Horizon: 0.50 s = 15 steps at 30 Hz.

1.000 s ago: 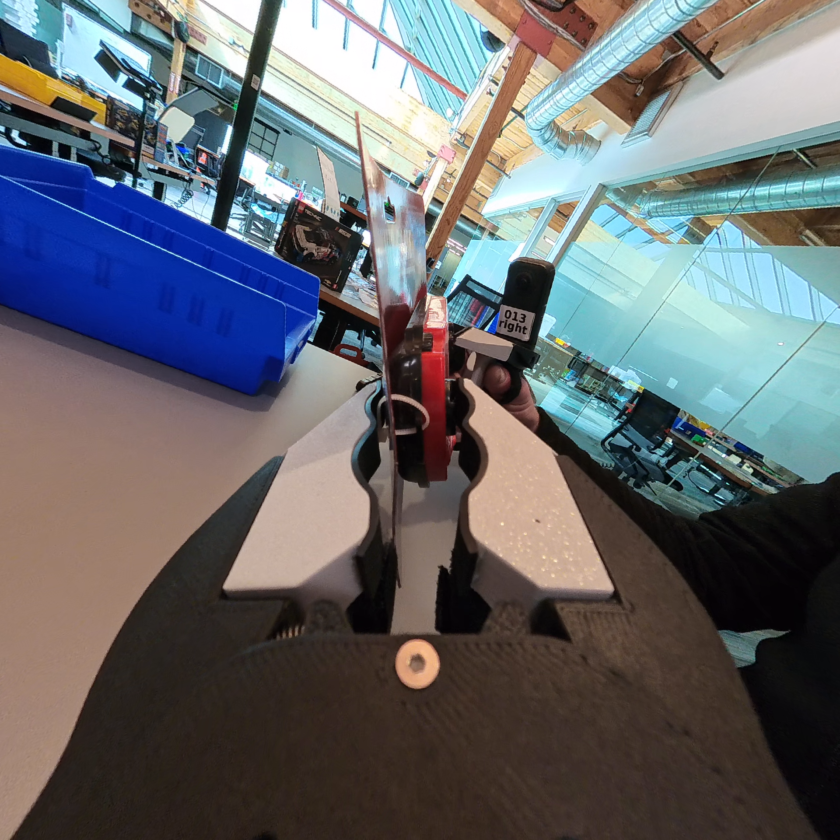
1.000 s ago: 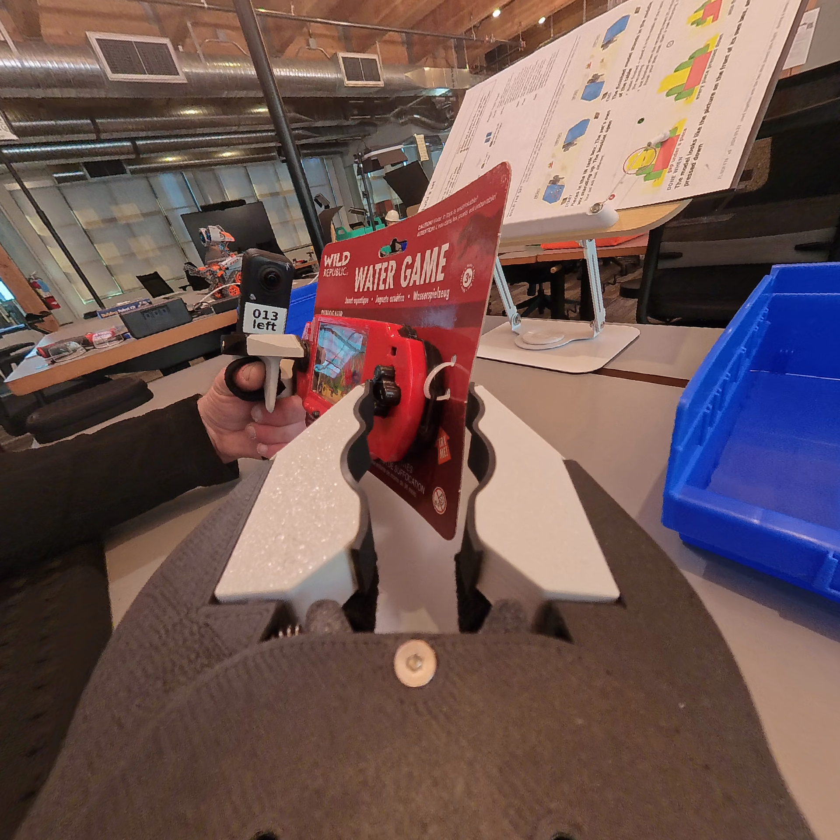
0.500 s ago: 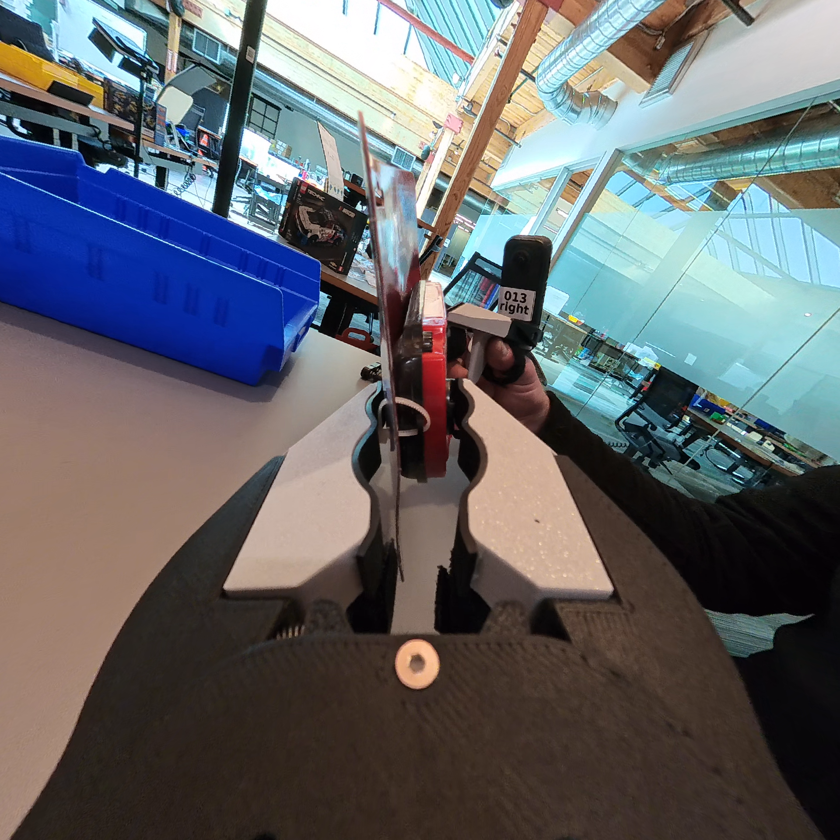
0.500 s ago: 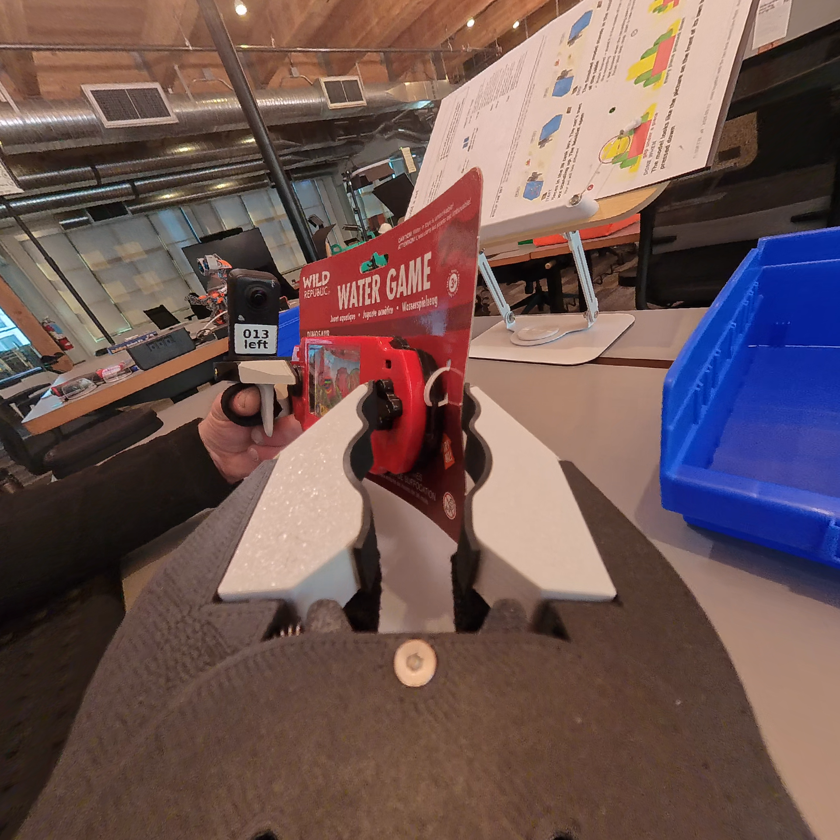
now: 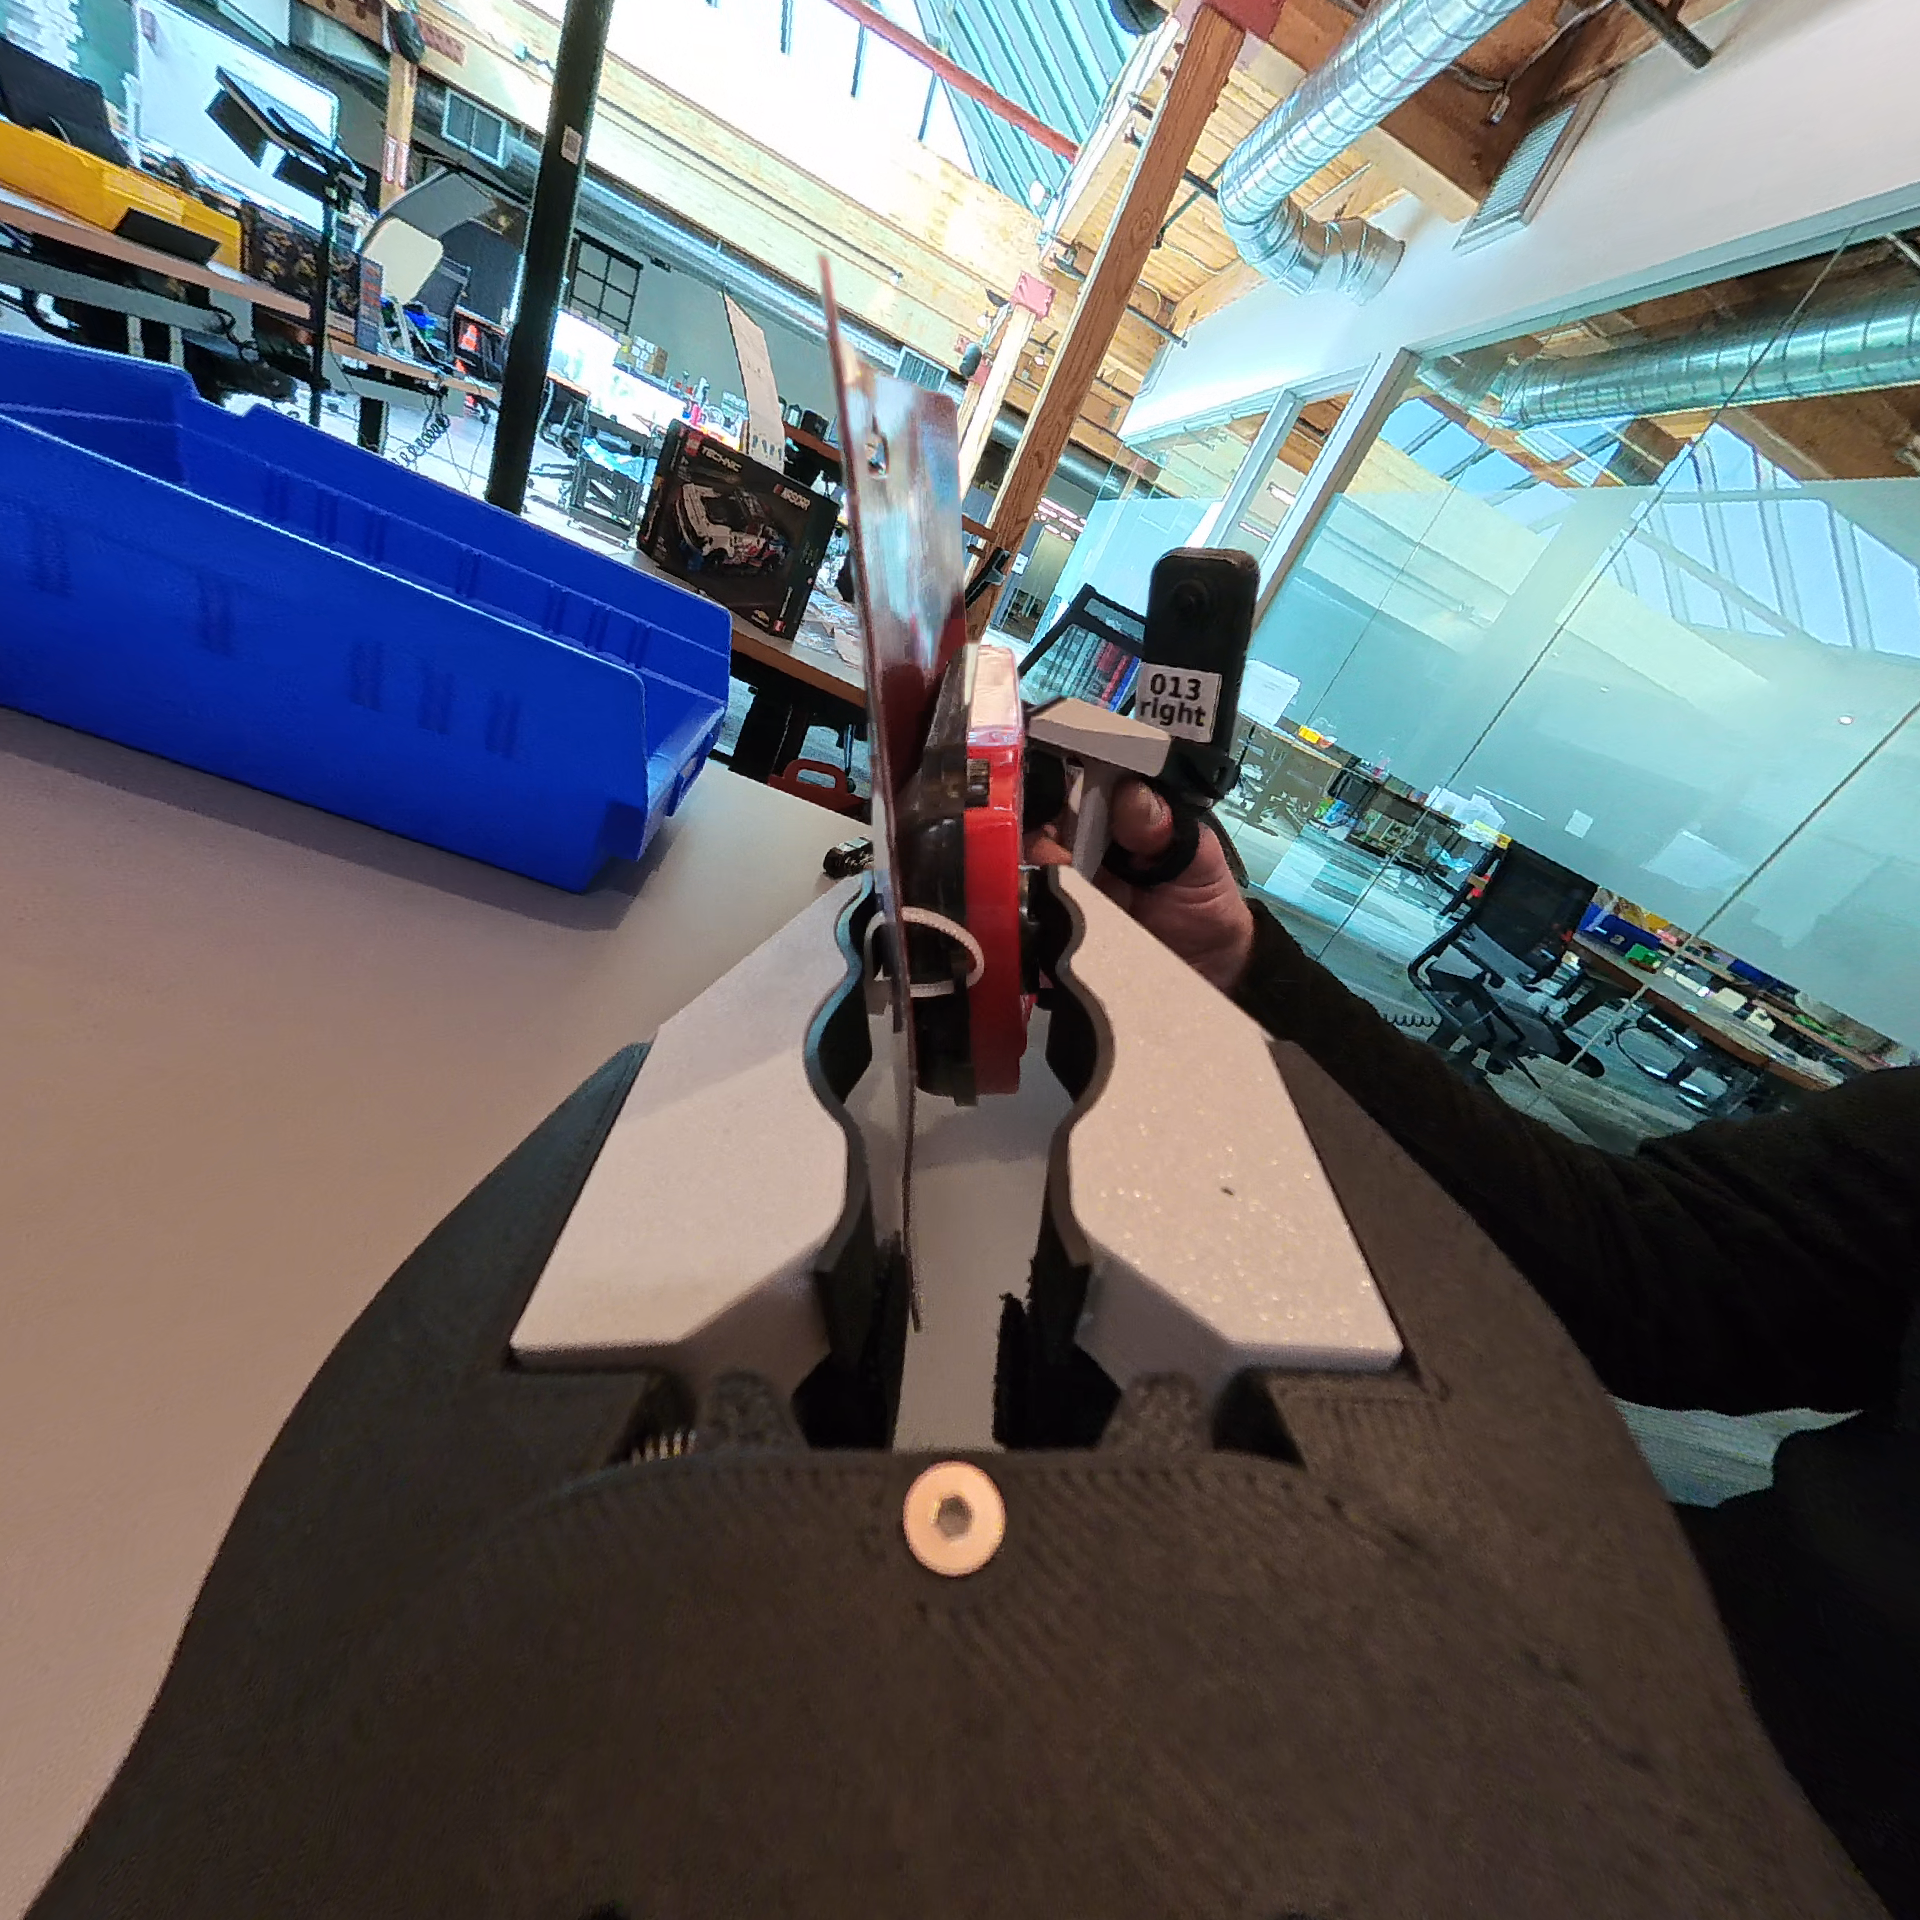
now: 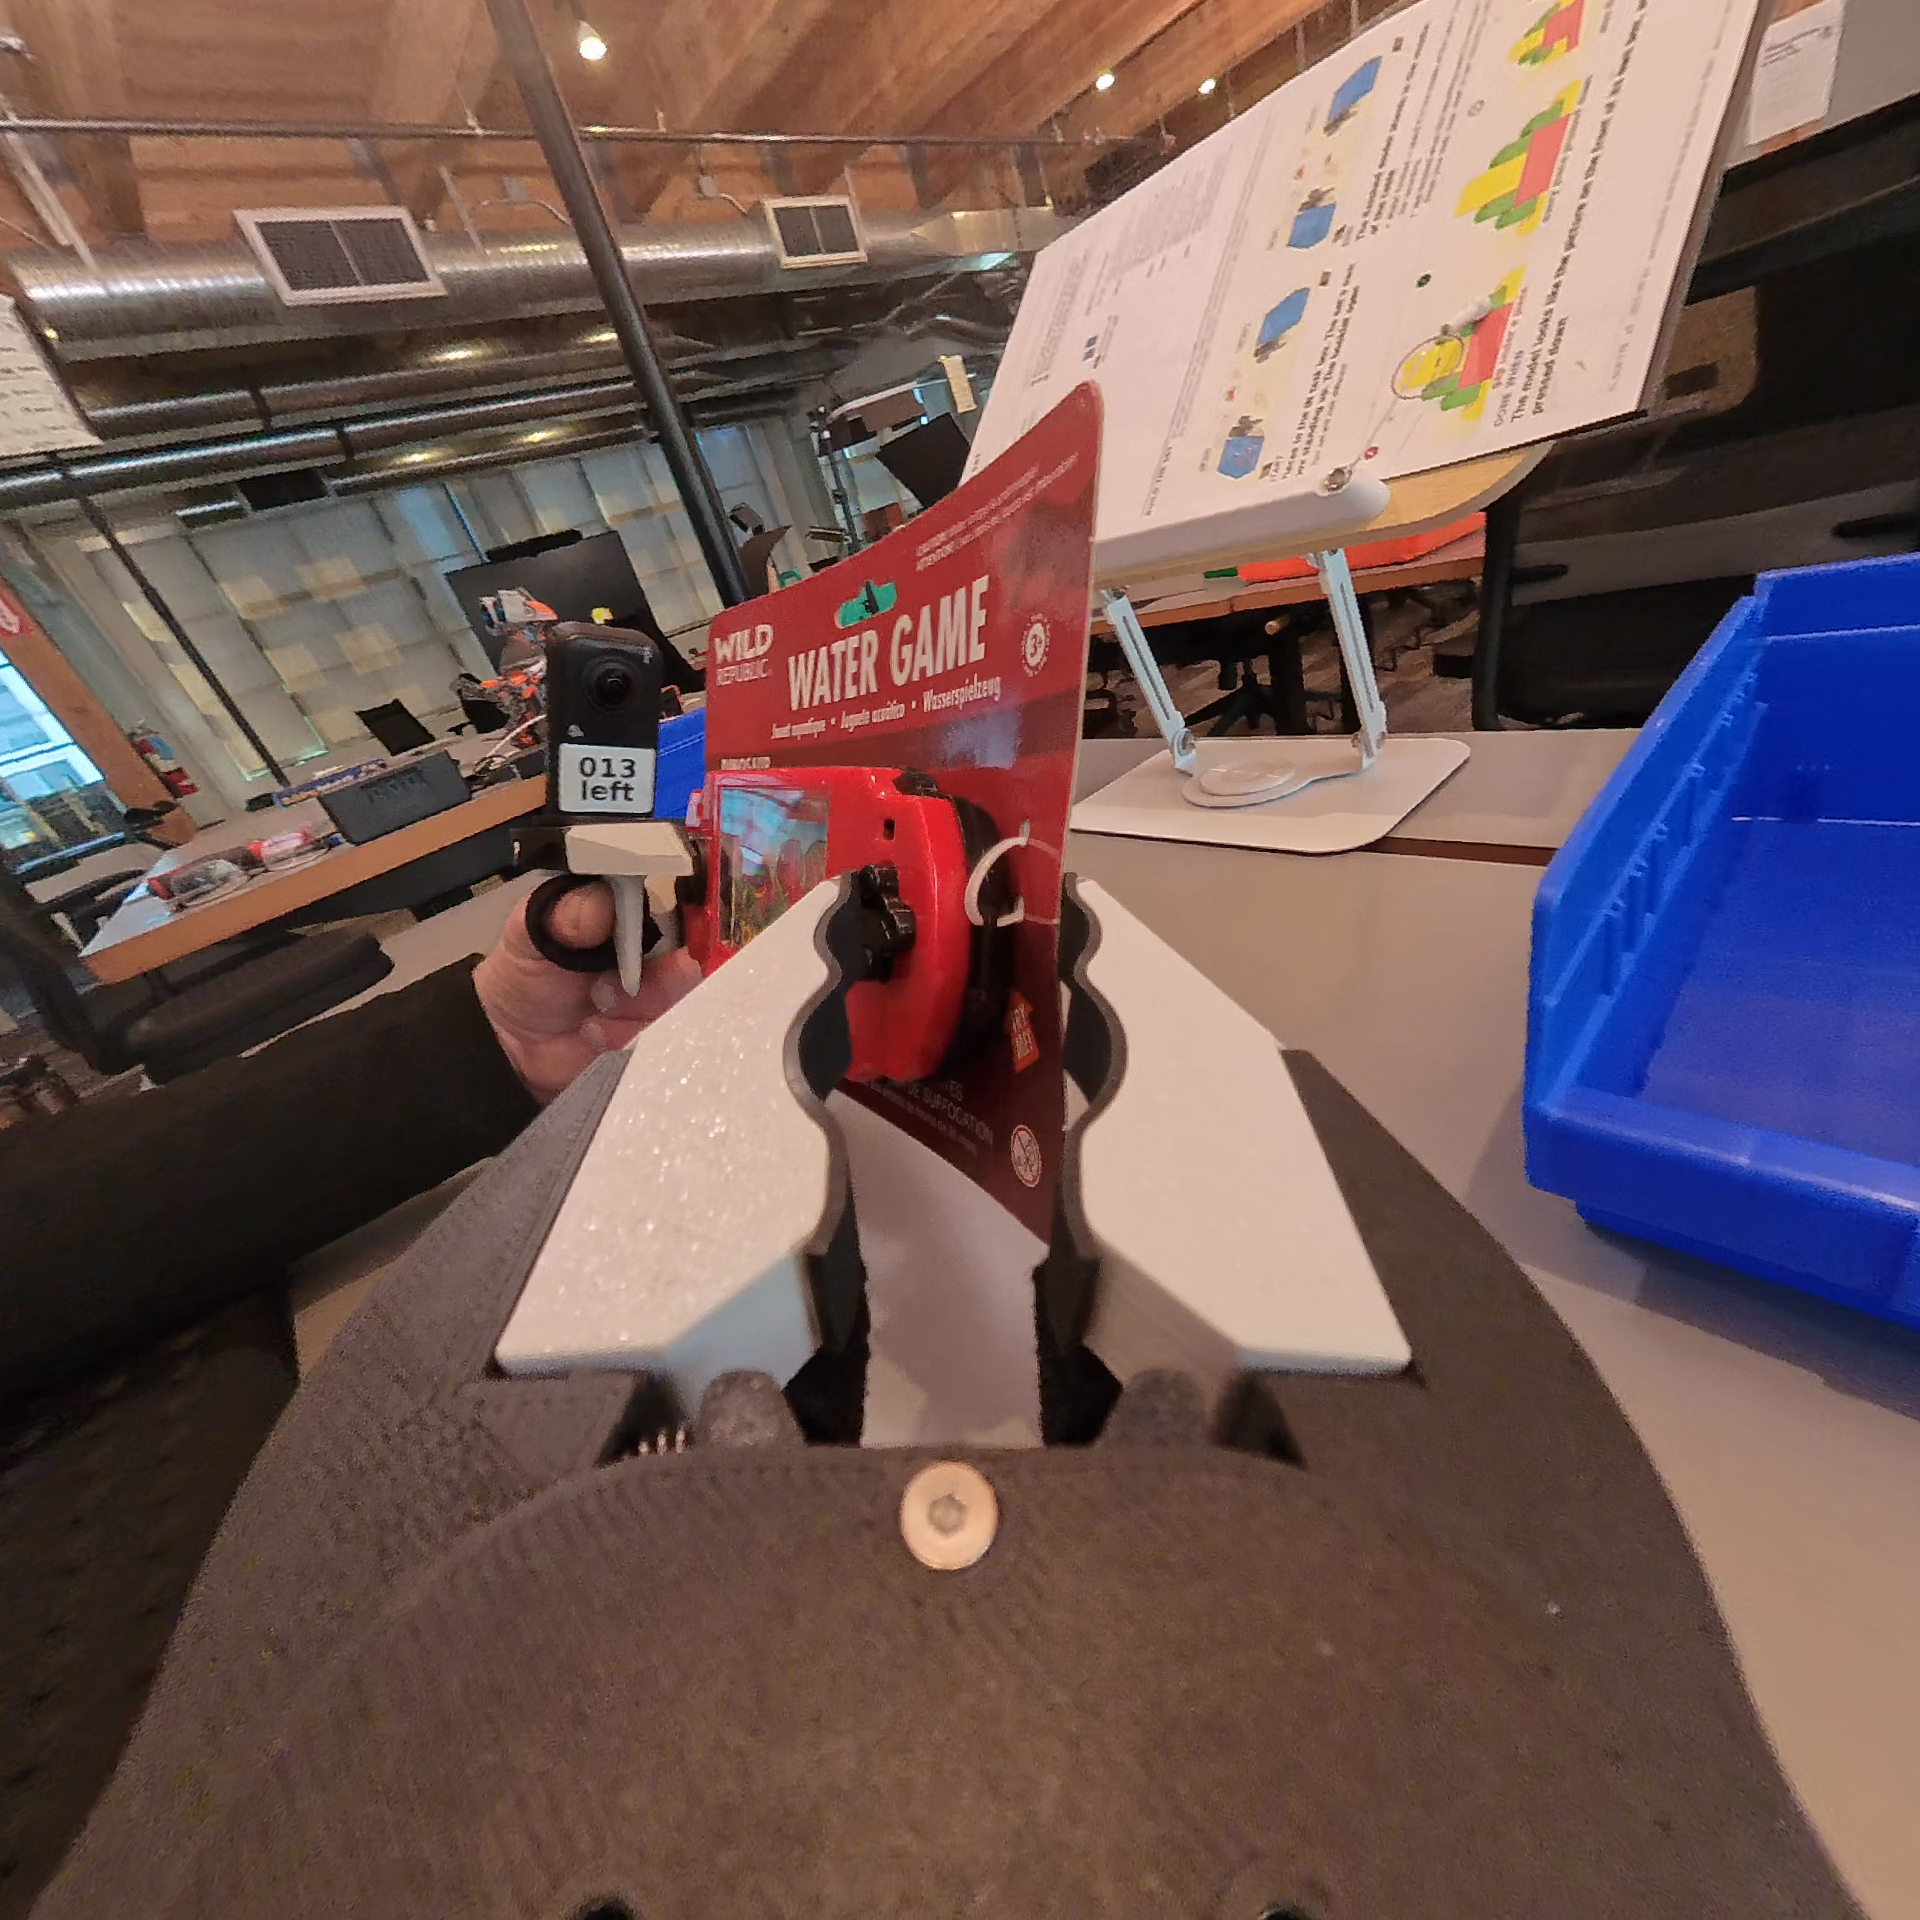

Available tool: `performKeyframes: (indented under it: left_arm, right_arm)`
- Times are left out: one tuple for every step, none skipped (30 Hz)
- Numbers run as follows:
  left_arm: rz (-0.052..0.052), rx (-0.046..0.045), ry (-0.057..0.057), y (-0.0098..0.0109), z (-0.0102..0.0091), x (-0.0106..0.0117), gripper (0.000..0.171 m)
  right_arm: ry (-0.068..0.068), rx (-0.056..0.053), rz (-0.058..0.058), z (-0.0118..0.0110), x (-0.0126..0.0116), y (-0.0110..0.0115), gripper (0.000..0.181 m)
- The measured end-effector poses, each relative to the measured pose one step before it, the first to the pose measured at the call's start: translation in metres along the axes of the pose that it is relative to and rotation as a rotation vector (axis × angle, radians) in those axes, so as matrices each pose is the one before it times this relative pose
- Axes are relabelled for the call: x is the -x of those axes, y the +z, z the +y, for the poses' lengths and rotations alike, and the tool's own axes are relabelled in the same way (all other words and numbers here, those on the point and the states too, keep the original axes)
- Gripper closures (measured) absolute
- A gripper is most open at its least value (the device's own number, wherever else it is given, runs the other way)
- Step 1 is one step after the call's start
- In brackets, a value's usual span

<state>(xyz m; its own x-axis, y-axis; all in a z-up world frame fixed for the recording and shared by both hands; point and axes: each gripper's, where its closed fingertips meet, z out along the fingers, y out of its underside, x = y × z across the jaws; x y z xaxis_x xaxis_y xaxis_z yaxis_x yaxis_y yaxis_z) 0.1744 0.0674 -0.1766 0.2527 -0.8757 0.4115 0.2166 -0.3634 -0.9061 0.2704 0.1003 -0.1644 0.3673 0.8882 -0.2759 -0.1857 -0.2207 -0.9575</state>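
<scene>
A red handheld water game toy (image 6: pixel 914 831) is zip-tied to a dark red backing card (image 6: pixel 935 665). It is held upright above the grey table (image 6: pixel 1403 935). My right gripper (image 6: pixel 951 935) is shut on one end of the toy and card. My left gripper (image 5: pixel 956 935) is shut on the other end, where the toy (image 5: pixel 992 831) and card (image 5: pixel 904 540) show edge-on between its fingers. Each view shows the other gripper beyond the toy, held by a hand: the right one in the left wrist view (image 5: pixel 1143 748), the left one in the right wrist view (image 6: pixel 623 862).
A blue plastic bin (image 6: pixel 1714 987) stands on the table to the right of the right gripper; in the left wrist view it (image 5: pixel 312 644) is at the left. A white stand (image 6: pixel 1278 779) holding a printed sheet (image 6: pixel 1351 260) is behind. A black toy box (image 5: pixel 738 530) sits on a far desk.
Both grippers stay shut on the toy. The pair has shifted slightly, and the blue bin now looks larger and nearer in the right wrist view.
</scene>
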Motion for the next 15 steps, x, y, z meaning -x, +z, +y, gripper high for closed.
performKeyframes:
  left_arm:
    - [0.0048,-0.00502,-0.0077,-0.00083,-0.00054,0.00008,0.144]
    - [0.0037,-0.00705,-0.0059,-0.00058,-0.00086,-0.00003,0.144]
    - [0.0005,-0.00666,-0.0018,-0.00088,-0.00131,0.00001,0.144]
    - [-0.0027,-0.00186,0.0011,-0.00090,-0.00099,0.00029,0.144]
    - [-0.0035,-0.00037,0.0022,-0.00059,-0.00044,0.00036,0.144]
    - [-0.0016,-0.00168,-0.0006,-0.00047,-0.00043,0.00020,0.145]
    - [-0.0007,-0.00076,-0.0006,-0.00056,-0.00027,-0.00001,0.145]
    - [-0.0017,0.00306,0.0032,-0.00001,0.00020,-0.00017,0.144]
    - [-0.0007,0.00421,0.0050,0.00032,0.00031,-0.00069,0.145]
    - [0.0006,0.00224,0.0034,0.00039,-0.00003,-0.00087,0.145]
    - [-0.0030,0.00546,0.0050,0.00073,0.00055,-0.00042,0.145]
    - [-0.0061,0.00809,0.0059,0.00095,0.00087,0.00002,0.144]
    - [-0.0033,0.00509,0.0045,0.00068,0.00042,-0.00030,0.145]
    - [-0.0042,0.00224,0.0022,0.00032,0.00012,0.00003,0.145]
    - [-0.0061,0.00326,0.0016,0.00007,0.00024,0.00077,0.144]
  right_arm:
    - [-0.0054,-0.0002,-0.0099,-0.00035,0.00177,-0.00023,0.145]
    - [-0.0060,0.0020,-0.0074,0.00024,0.00175,0.00040,0.143]
    - [-0.0048,0.0097,-0.0053,0.00138,0.00118,0.00063,0.141]
    - [-0.0050,0.0089,-0.0035,0.00152,0.00106,0.00092,0.137]
    - [-0.0036,0.0057,-0.0022,0.00102,0.00091,0.00097,0.133]
    - [-0.0014,0.0041,-0.0021,0.00071,0.00045,0.00067,0.133]
    - [0.0014,0.0050,-0.0006,0.00099,-0.00005,0.00033,0.133]
    - [-0.0008,0.0025,0.0076,0.00056,-0.00119,0.00003,0.135]
    - [-0.0049,-0.0005,0.0129,0.00010,-0.00179,-0.00036,0.139]
    - [0.0006,-0.0006,0.0076,0.00001,-0.00139,-0.00026,0.141]
    - [0.0080,-0.0012,0.0053,0.00020,-0.00155,-0.00007,0.142]
    - [0.0023,0.0023,0.0058,0.00058,-0.00127,-0.00017,0.142]
    - [-0.0049,0.0047,0.0081,0.00052,-0.00086,-0.00003,0.144]
    - [-0.0045,0.0093,0.0123,0.00116,-0.00113,0.00050,0.146]
    - [0.0020,0.0182,0.0114,0.00281,-0.00182,0.00091,0.146]
